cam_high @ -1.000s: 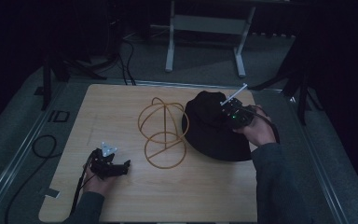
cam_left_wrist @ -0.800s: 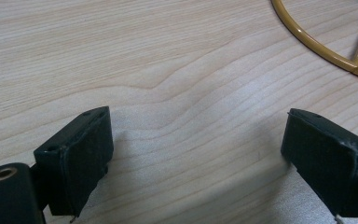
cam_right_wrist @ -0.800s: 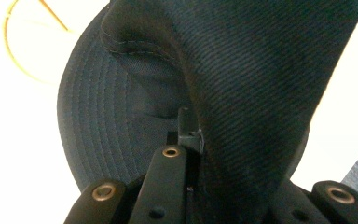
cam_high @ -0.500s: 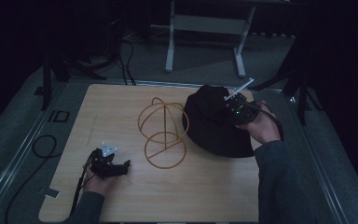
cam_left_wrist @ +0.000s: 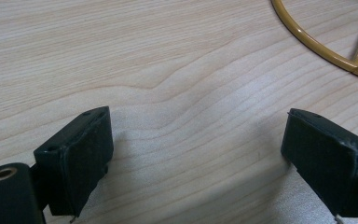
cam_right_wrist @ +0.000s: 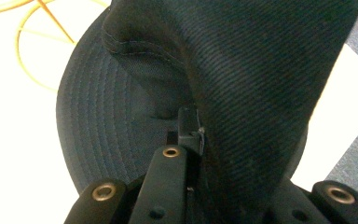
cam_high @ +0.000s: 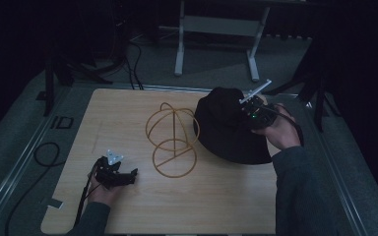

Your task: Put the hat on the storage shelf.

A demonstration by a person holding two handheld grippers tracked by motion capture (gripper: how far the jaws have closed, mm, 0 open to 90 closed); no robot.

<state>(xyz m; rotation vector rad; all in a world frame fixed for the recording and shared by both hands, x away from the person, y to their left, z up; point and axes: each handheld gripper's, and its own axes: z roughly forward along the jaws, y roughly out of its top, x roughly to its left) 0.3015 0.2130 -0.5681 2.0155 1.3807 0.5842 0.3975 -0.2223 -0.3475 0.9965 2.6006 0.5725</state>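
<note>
It looks like a lab or recording studio: a dim room with black drapes all round, grey carpet [cam_high: 142, 64], and a lone wooden table [cam_high: 216, 196] under the light. Cables [cam_high: 128, 59] trail across the floor behind it, near a metal stand [cam_high: 216, 24] and dark tripod legs [cam_high: 54, 78].

Left gripper [cam_high: 128, 176]: black body, grey three-cornered plate on top, black trailing cable, thick black rubber pads [cam_left_wrist: 81, 158]. Right gripper [cam_high: 248, 115]: black, brass-ringed screw holes, green light, pale bar. Both sleeves [cam_high: 300, 196] are dark grey.
</note>
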